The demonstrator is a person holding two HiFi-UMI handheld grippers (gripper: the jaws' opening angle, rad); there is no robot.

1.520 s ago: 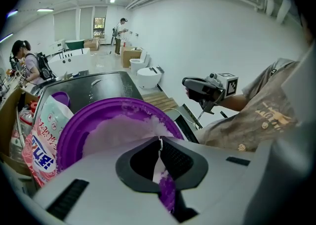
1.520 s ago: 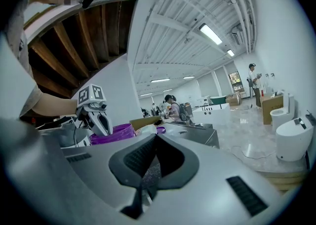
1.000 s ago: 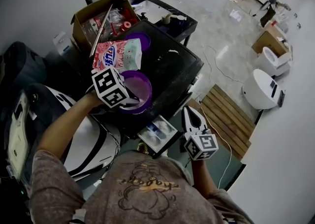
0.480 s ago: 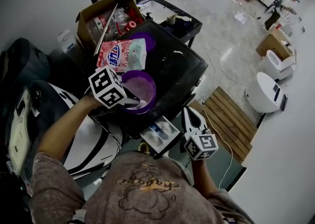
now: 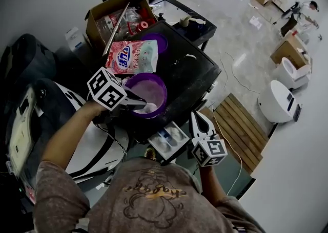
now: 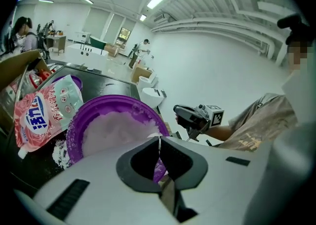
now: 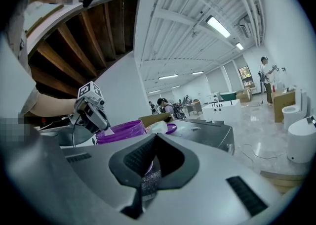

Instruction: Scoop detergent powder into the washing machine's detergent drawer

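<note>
Two grippers show. The left gripper's (image 5: pixel 139 104) jaws are closed on a thin white scoop (image 5: pixel 150 108), whose tip sits at the powder (image 6: pixel 116 130) in the purple bowl (image 5: pixel 163 84). The right gripper's (image 5: pixel 198 118) jaws are together and empty, just beside the open detergent drawer (image 5: pixel 167 138). The detergent bag (image 5: pixel 132 57) lies behind the bowl.

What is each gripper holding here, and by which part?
The left gripper pinches a white scoop by its thin handle end, its head in the powder of the purple bowl. The right gripper is shut, holding nothing.
</note>
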